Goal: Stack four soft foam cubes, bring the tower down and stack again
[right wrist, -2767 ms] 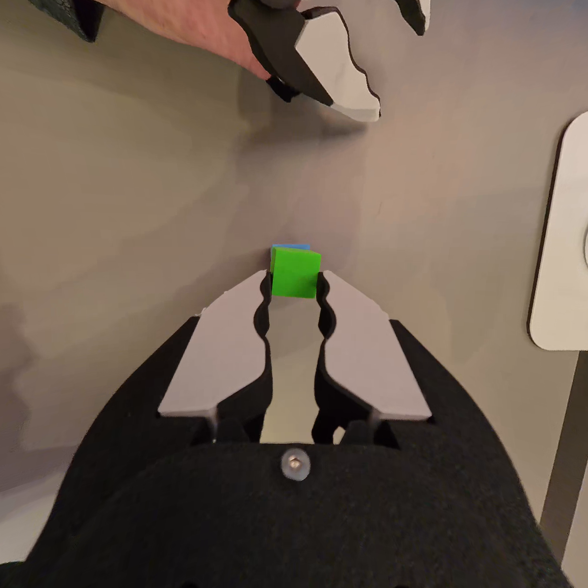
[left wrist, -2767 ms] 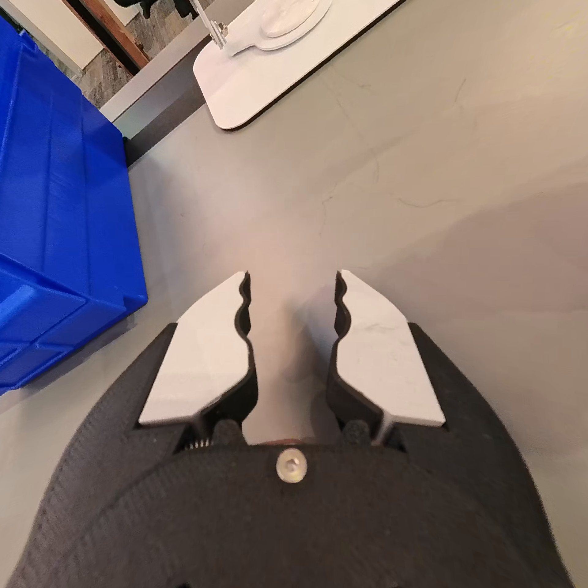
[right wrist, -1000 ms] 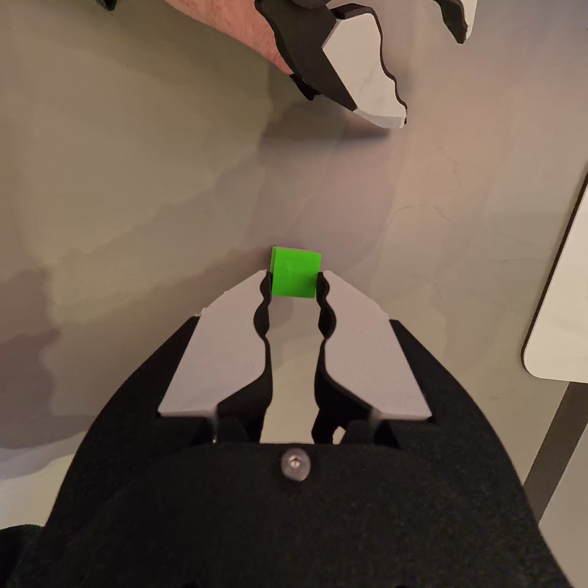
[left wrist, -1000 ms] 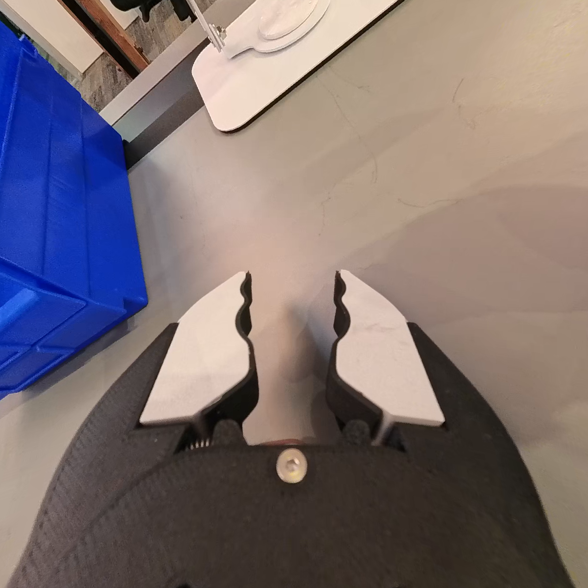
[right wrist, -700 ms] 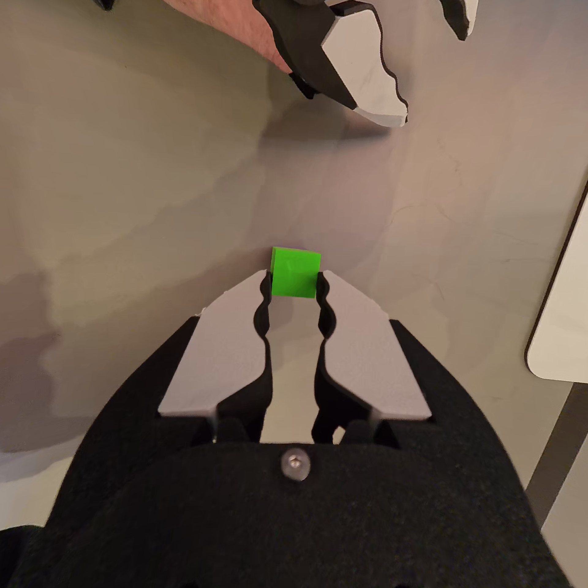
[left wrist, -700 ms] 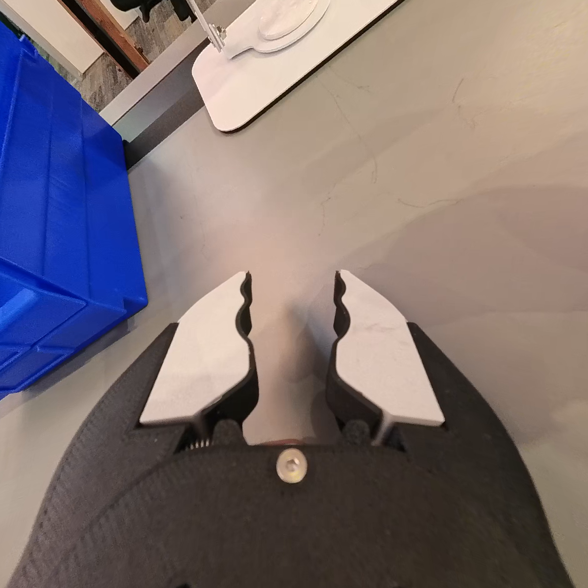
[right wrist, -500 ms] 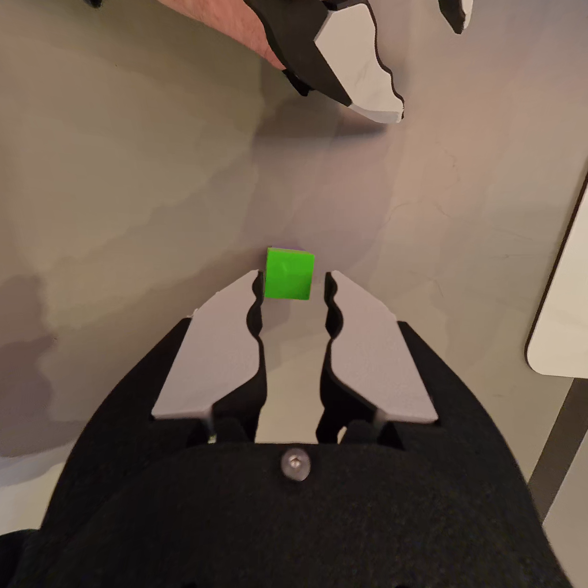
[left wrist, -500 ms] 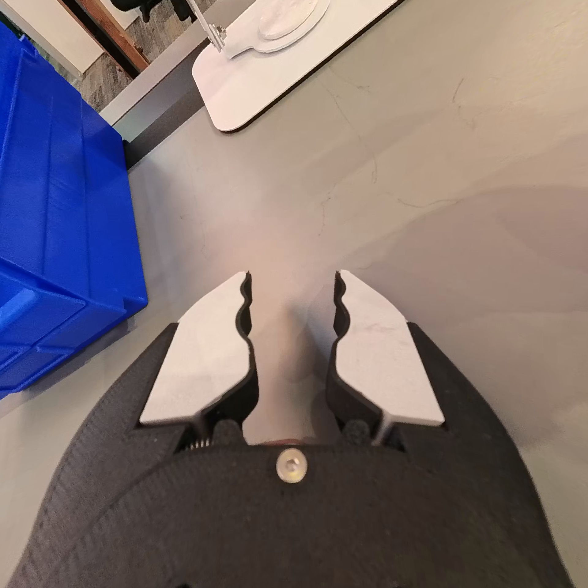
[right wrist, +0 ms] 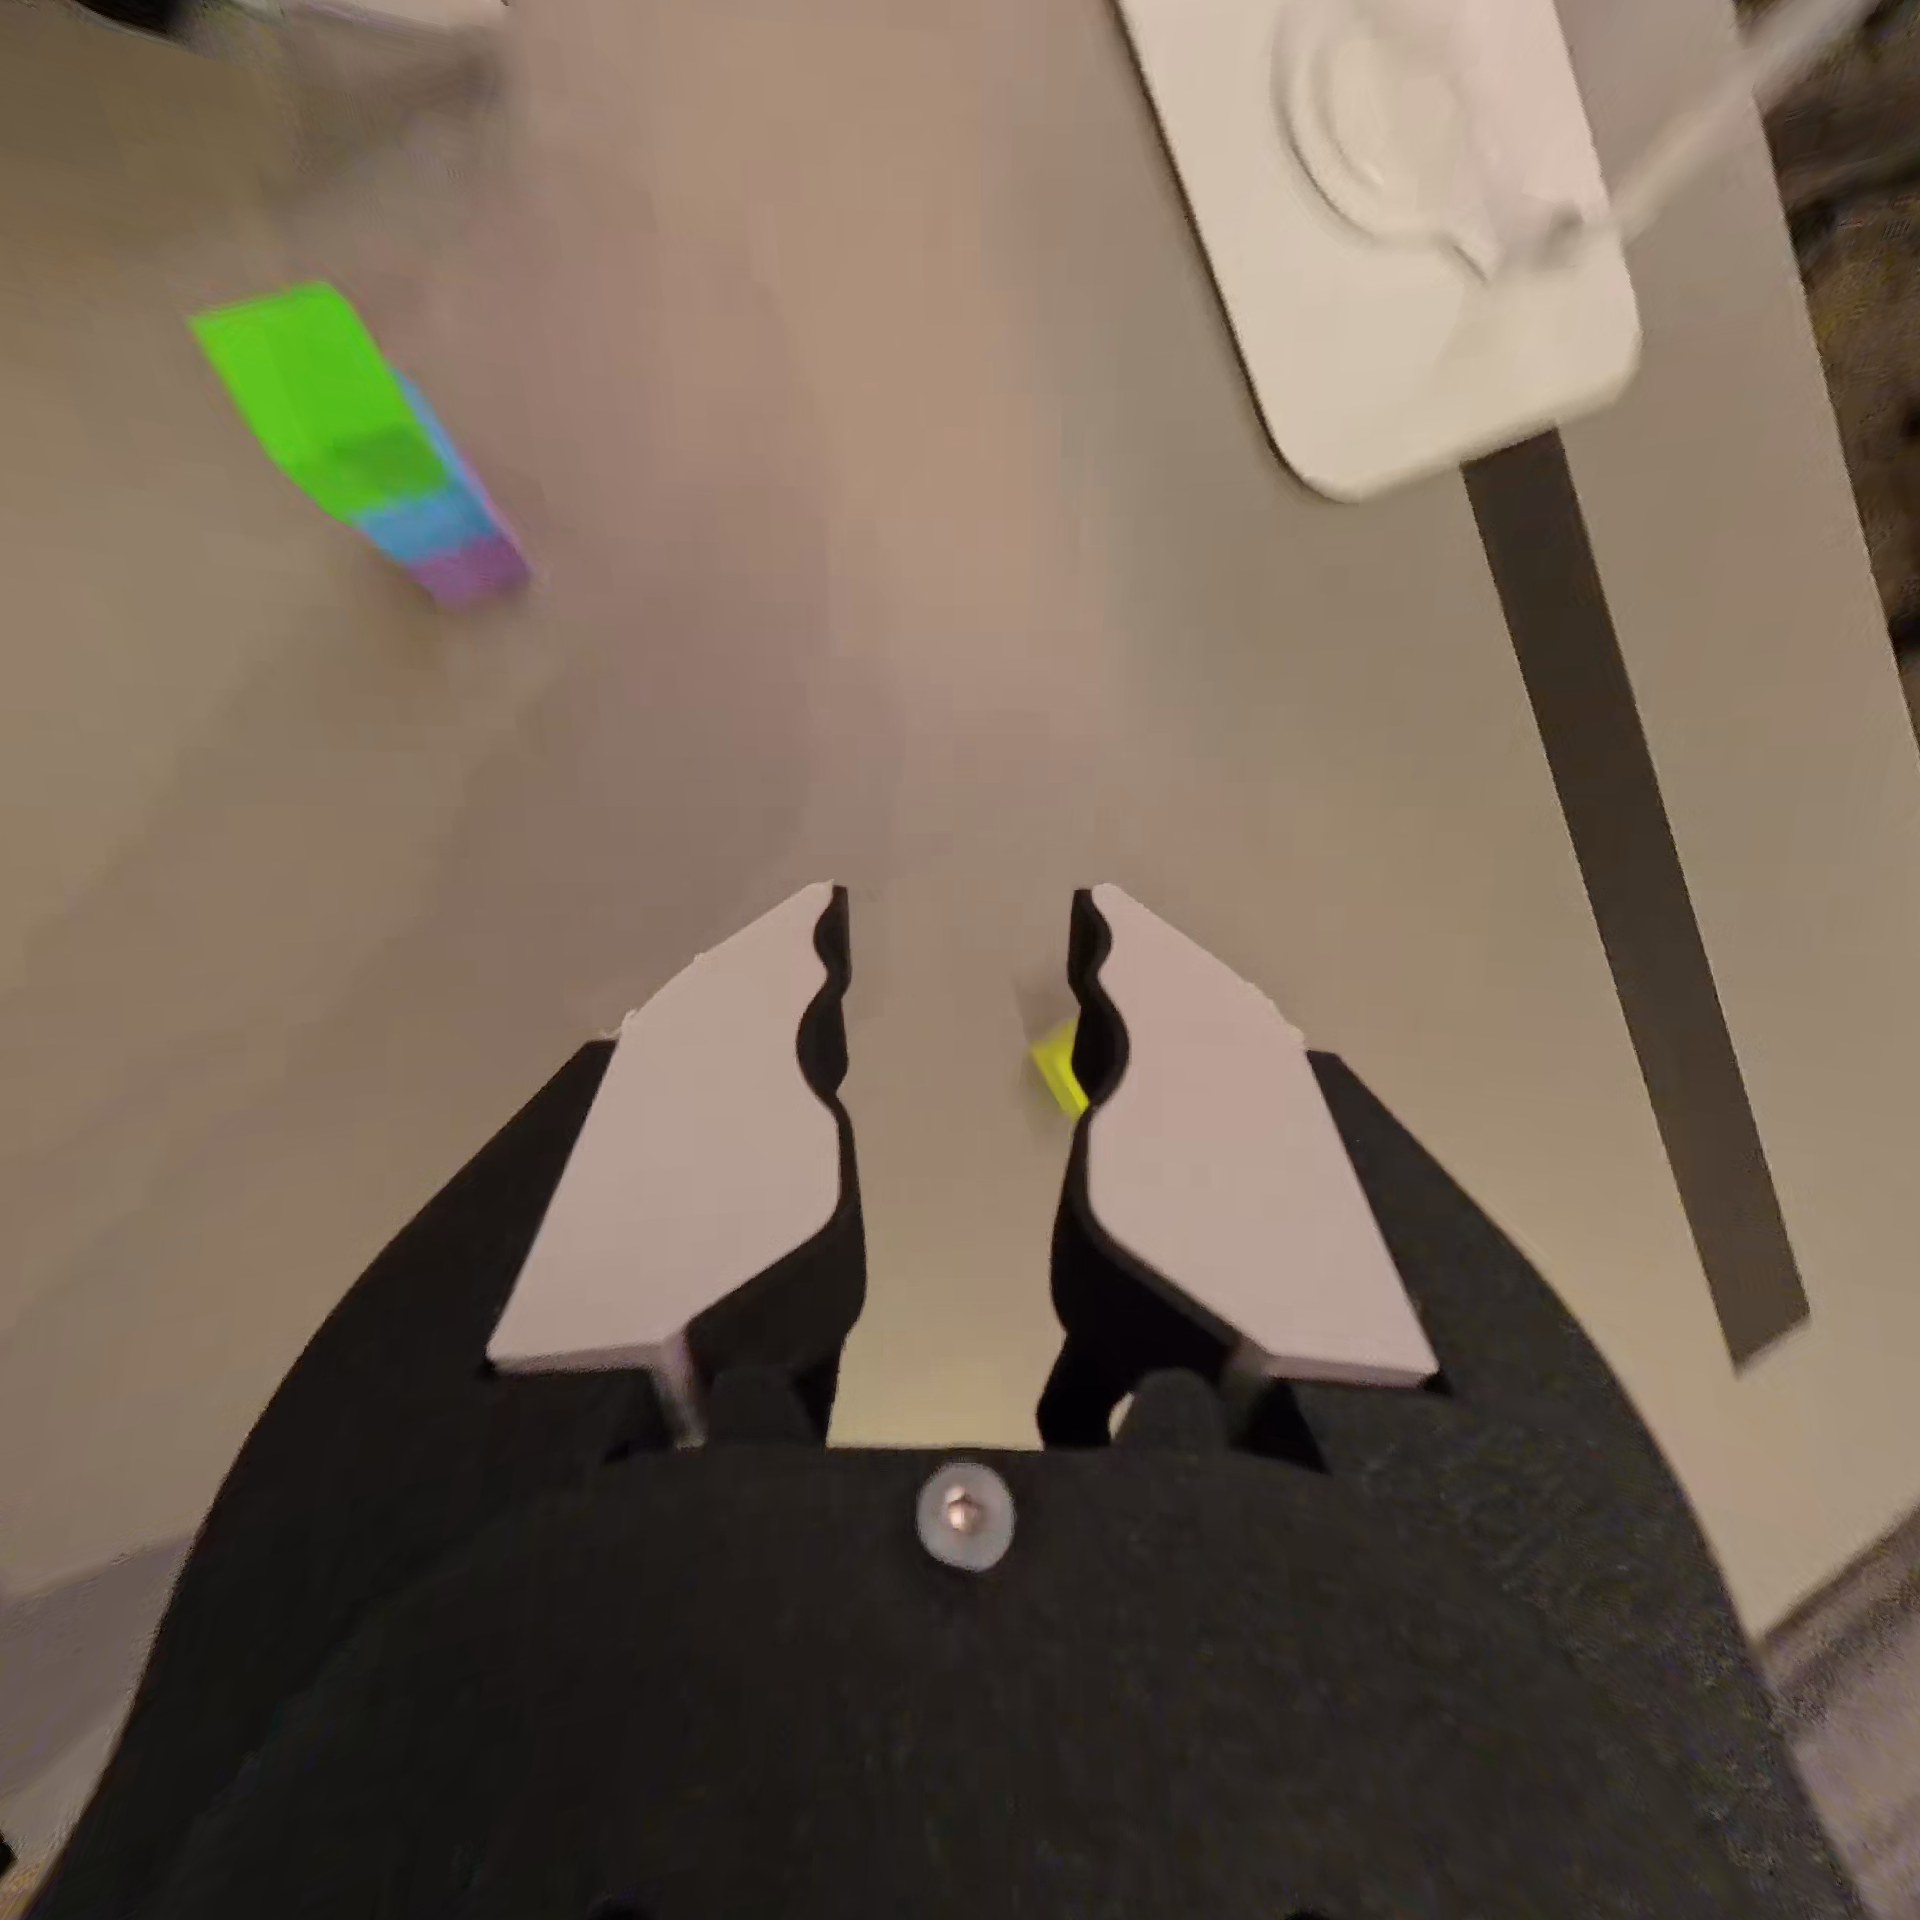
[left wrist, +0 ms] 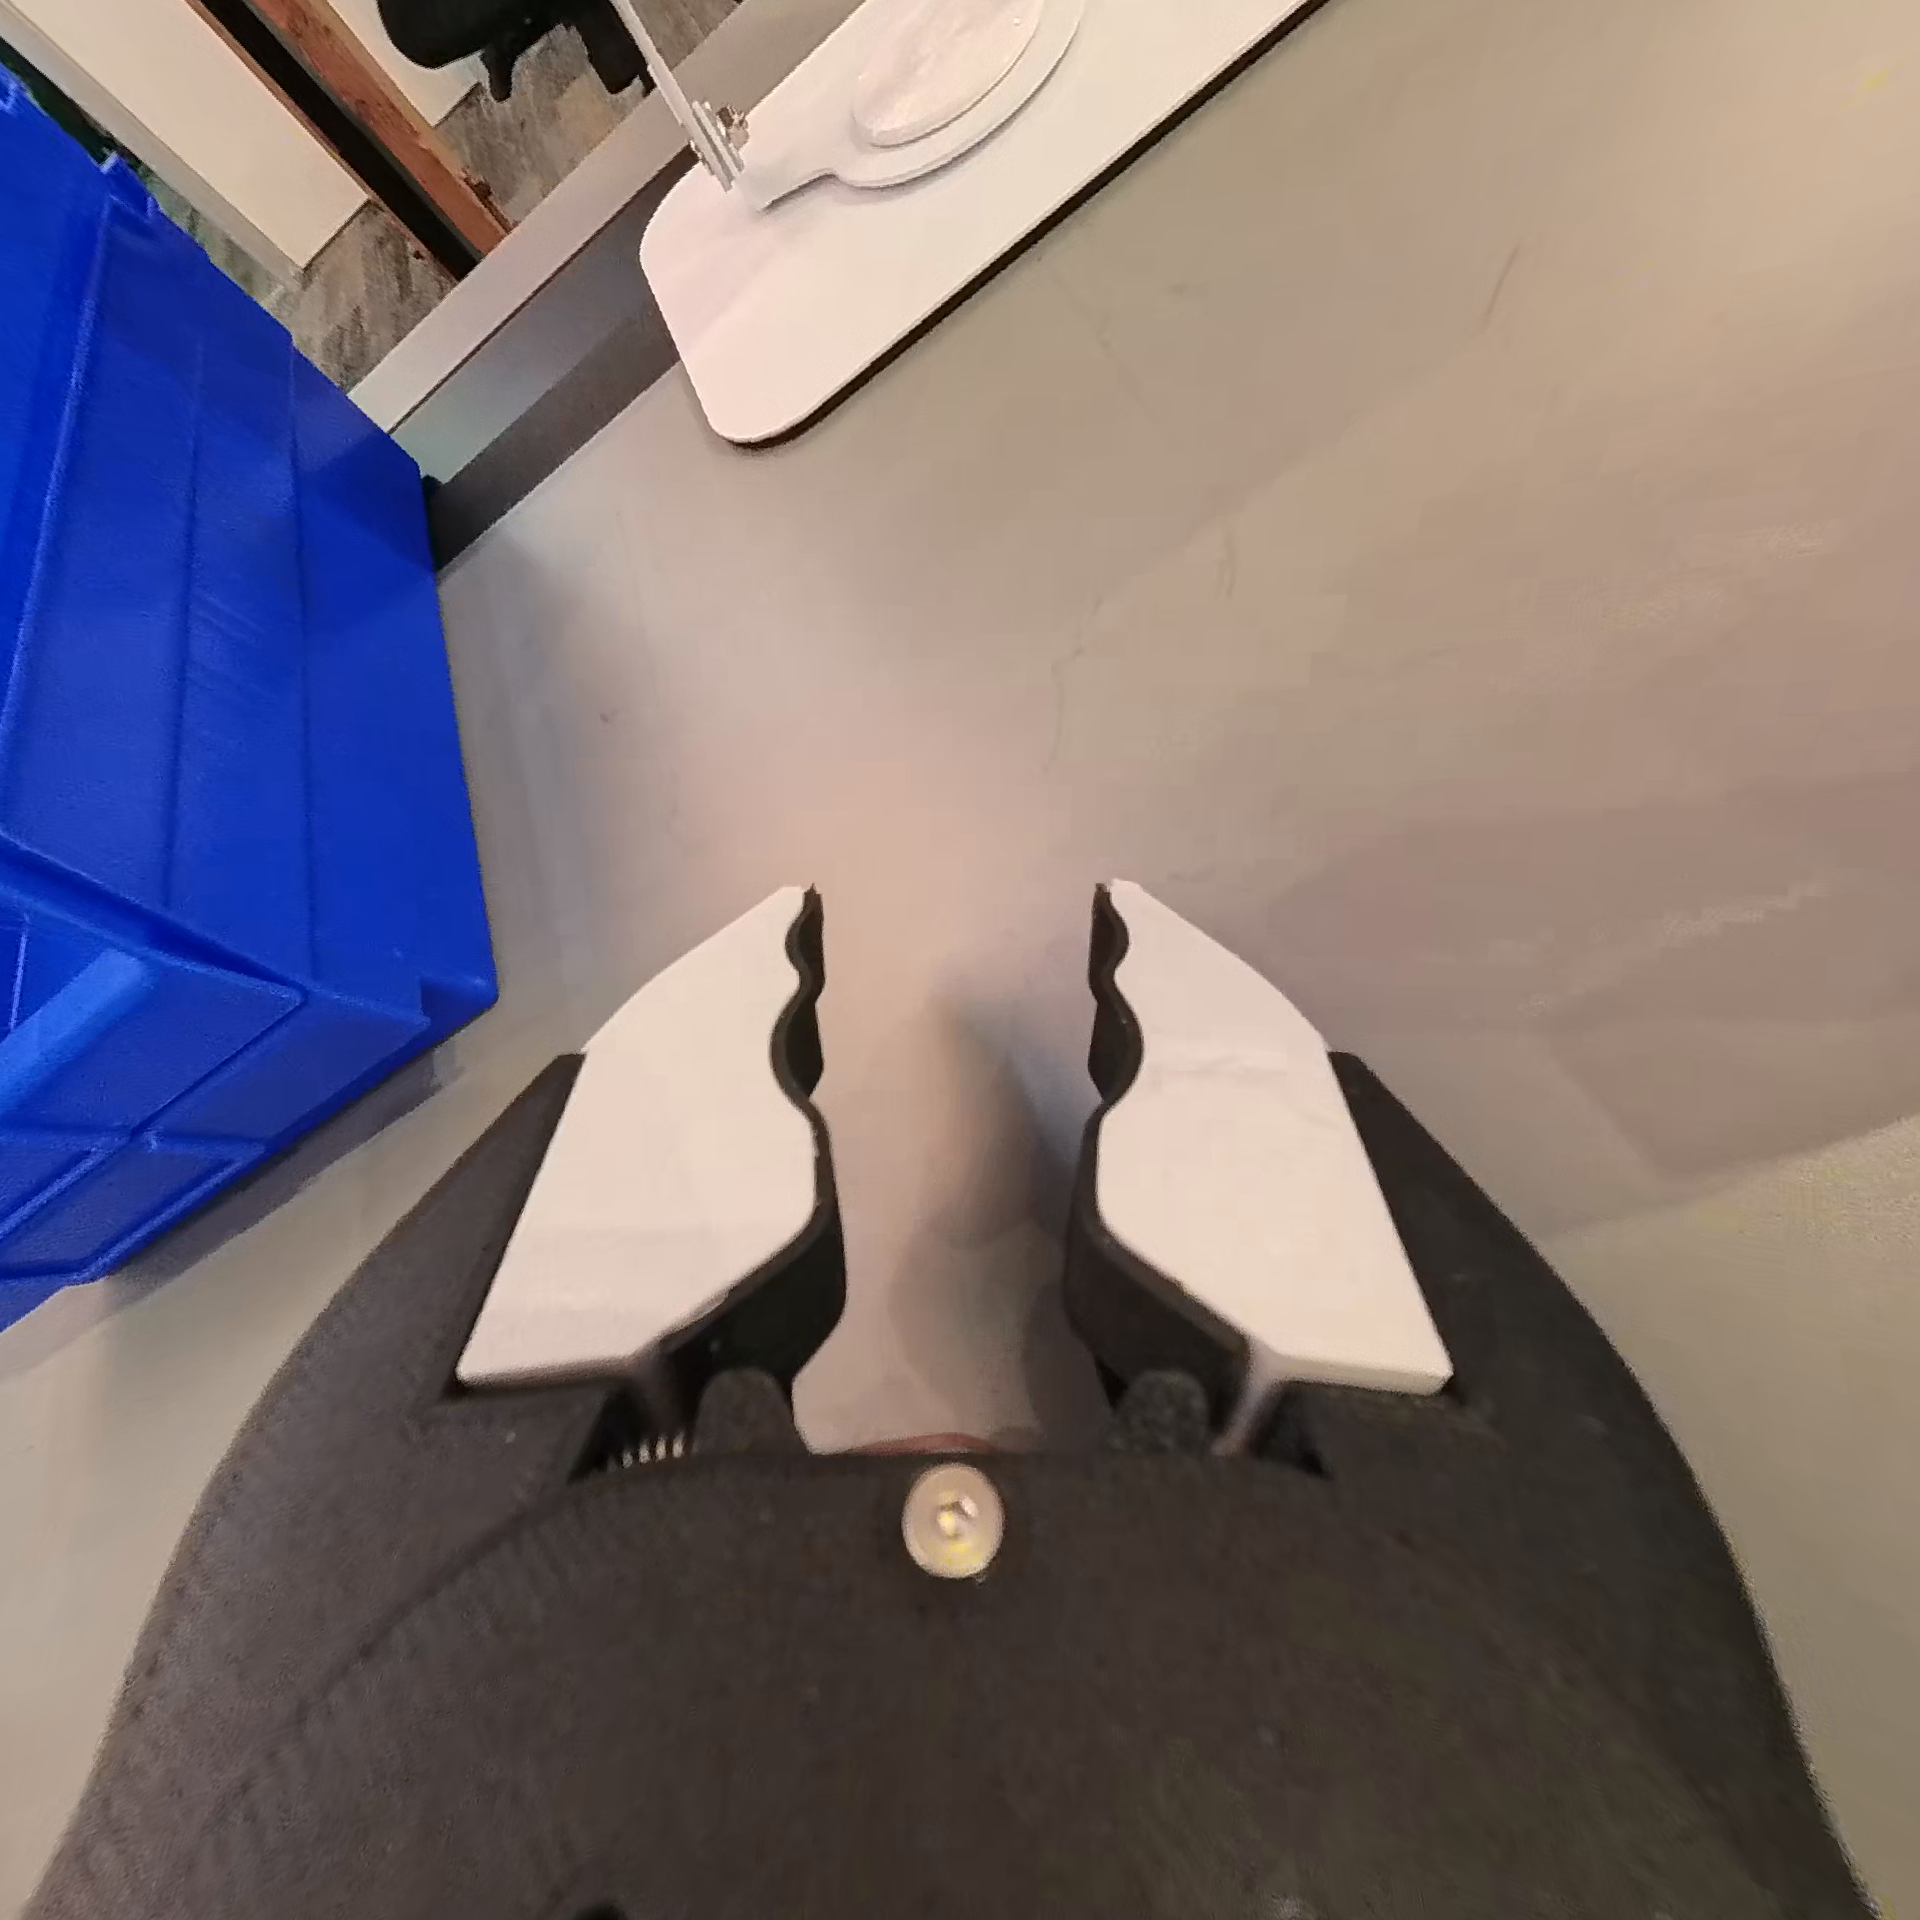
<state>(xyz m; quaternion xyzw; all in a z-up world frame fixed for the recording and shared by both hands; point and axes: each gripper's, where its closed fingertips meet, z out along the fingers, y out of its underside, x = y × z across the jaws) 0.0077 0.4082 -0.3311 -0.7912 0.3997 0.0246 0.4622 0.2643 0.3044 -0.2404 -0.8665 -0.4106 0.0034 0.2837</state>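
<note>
Green on top, blue beneath, purple at the base: the three-cube tower stood off to the far left of your right tool's view, well apart from it, where a moment earlier the green cube had sat right between those fingertips. You had let go and pulled the right tool away, and it hung with its jaws apart and nothing between the pads. The tower looked upright as far as the blur allowed, so the release seemed clean. A yellow cube peeked out on the worktop just beside the right finger, mostly hidden under it, untouched as best I could tell. That made it the likely fourth block, so I judged the first stack one cube short. Your left tool had not shifted at all: jaws wide, empty, over bare worktop beside the blue crate, with the white board beyond. Soft foam gives easily, so a light squeeze looked wise for the last pick.
</note>
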